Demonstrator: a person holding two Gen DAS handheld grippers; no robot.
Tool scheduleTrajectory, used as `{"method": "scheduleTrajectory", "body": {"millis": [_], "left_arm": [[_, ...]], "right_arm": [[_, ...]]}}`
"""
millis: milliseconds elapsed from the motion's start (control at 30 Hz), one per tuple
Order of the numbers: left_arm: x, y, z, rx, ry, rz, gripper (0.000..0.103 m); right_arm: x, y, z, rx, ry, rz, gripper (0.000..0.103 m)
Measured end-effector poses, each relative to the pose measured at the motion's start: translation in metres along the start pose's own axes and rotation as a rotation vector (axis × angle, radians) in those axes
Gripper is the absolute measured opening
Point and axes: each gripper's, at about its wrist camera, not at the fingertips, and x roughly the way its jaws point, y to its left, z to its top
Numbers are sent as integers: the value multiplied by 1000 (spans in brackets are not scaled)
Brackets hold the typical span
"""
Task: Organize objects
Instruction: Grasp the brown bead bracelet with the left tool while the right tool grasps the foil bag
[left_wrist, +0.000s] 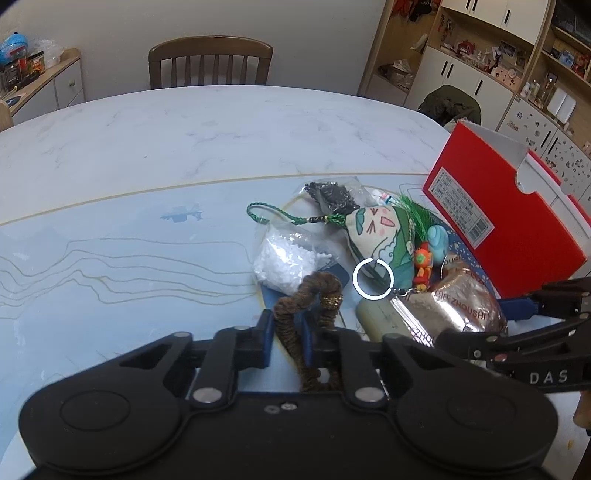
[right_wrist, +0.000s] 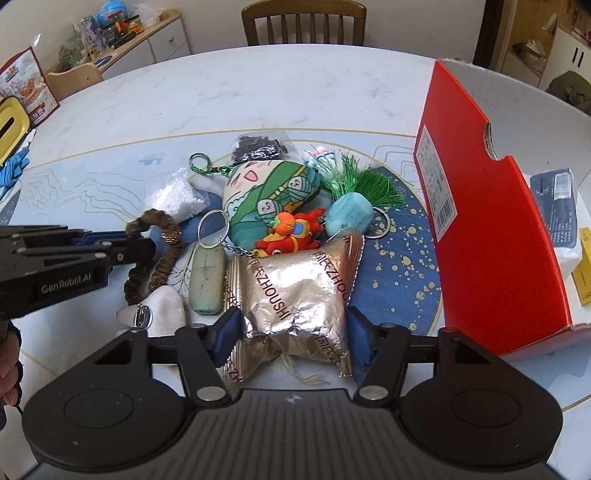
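A heap of small items lies on the blue mat (right_wrist: 399, 258). My left gripper (left_wrist: 290, 334) is shut on a brown hair scrunchie (left_wrist: 317, 288), which loops up between its fingers; in the right wrist view that left gripper (right_wrist: 147, 247) reaches in from the left onto the scrunchie (right_wrist: 162, 229). My right gripper (right_wrist: 294, 330) has its blue pads (right_wrist: 229, 328) pressed against both sides of a crumpled silver foil packet (right_wrist: 295, 288). The open red box (right_wrist: 498, 221) stands just right of the heap.
The heap holds a cartoon plush pouch (right_wrist: 273, 195) with a green tassel, a red figure keychain (right_wrist: 295, 232), a teal charm (right_wrist: 349, 216), a pale stone keyring (right_wrist: 208, 280) and bags of white beads (right_wrist: 173, 199) and dark beads (right_wrist: 258, 146). A wooden chair (right_wrist: 303, 22) stands behind the table.
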Motion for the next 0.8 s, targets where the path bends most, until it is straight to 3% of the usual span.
{"method": "scheduleTrajectory", "body": {"millis": [233, 800], "left_arm": [[-9, -4, 2, -11, -18, -19, 7], [-41, -27, 12, -25, -43, -56, 7]], "right_arm": [[-9, -1, -2, -3, -17, 11, 48], [-60, -18, -11, -7, -68, 50, 48]]}}
